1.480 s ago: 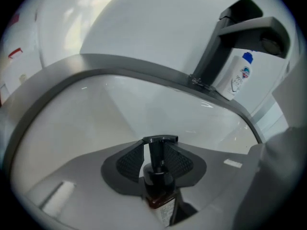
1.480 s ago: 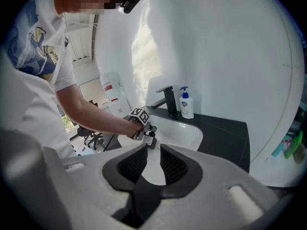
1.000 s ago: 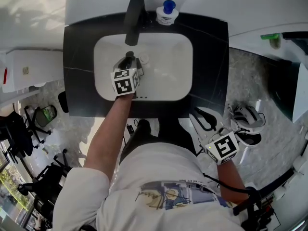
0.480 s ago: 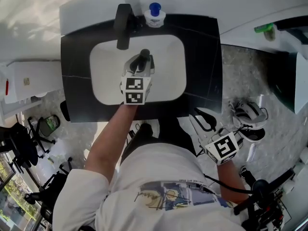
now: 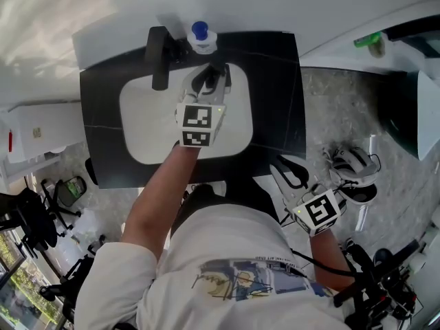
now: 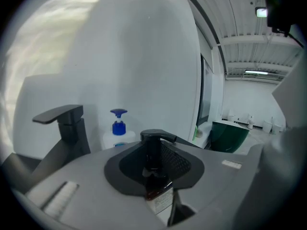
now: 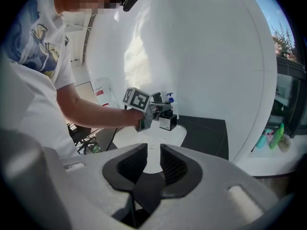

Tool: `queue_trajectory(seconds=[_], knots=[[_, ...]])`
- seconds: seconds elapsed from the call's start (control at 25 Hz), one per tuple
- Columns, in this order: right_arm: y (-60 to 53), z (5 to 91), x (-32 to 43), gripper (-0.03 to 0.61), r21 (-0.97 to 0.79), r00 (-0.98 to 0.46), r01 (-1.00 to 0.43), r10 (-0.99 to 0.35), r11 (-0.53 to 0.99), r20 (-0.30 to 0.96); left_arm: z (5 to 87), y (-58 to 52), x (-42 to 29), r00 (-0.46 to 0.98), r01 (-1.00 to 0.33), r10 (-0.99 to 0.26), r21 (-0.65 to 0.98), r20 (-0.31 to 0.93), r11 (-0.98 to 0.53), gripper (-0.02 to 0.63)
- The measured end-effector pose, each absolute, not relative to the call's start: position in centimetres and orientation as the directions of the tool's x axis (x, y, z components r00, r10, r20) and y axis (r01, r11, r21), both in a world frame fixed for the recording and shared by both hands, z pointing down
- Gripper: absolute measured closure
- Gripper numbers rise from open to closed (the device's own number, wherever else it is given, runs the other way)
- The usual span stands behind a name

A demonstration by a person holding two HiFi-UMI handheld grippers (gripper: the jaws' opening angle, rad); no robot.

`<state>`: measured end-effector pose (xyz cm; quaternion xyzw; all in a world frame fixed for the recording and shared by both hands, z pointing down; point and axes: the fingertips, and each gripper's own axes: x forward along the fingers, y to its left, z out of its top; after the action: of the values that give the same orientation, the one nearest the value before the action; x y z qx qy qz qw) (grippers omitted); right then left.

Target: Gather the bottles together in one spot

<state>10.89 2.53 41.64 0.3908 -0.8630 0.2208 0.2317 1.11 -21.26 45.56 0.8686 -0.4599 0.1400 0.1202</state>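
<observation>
- The dark pump bottle (image 6: pixel 159 198) is clamped between the jaws of my left claw (image 5: pixel 208 82). It stands about upright, with its long axis vertical. The pump head is on top and its spout points to the right in the left gripper view.
- I hold it in the air over the back of the white basin (image 5: pixel 141 126), clear of the basin floor.
- The white bottle with the blue pump (image 6: pixel 118 132) is the gathering spot, I judge. It sits on the ledge behind the basin, just beside the black faucet (image 5: pixel 157 55).
- From my held bottle it lies ahead and a little to the left, near but not touching. The coming move turns on that short gap: carry forward and left, then set down beside it, staying clear of the faucet.
- My left hand is by far the nearer one. My right claw (image 7: pixel 152 163) hangs low at my side, well apart from the sink, with its jaws a little apart and nothing between them.
- A second ago my left claw was down in the middle of the basin, near the faucet's spout. Since then it has lifted the bottle and carried it toward the back rim, with the grip unchanged.
- My right claw has barely shifted.
</observation>
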Motion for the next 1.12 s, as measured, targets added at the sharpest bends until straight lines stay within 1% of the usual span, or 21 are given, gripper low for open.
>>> queue_trajectory(seconds=[0.24, 0.52, 0.84, 1.12], knots=[[1.2, 41.8, 12.9, 0.495, -0.202, -0.583, -0.780, -0.572, 0.592, 0.577, 44.0, -24.5, 4.4, 0.547, -0.825, -0.780, 0.042, 0.304, -0.563, 0.525], [0.6, 42.6, 15.7, 0.495, -0.205, -0.570, -0.787, -0.558, 0.582, 0.604, 44.3, -28.0, 6.8, 0.534, -0.835, -0.801, 0.018, 0.270, -0.550, 0.525], [0.8, 43.6, 17.7, 0.495, -0.208, -0.554, -0.792, -0.532, 0.575, 0.640, 45.2, -30.6, 8.2, 0.526, -0.842, -0.819, 0.002, 0.230, -0.540, 0.523], [1.0, 43.7, 18.9, 0.495, -0.198, -0.543, -0.797, -0.534, 0.570, 0.648, 46.2, -30.5, 8.5, 0.532, -0.838, -0.825, -0.019, 0.192, -0.545, 0.523]])
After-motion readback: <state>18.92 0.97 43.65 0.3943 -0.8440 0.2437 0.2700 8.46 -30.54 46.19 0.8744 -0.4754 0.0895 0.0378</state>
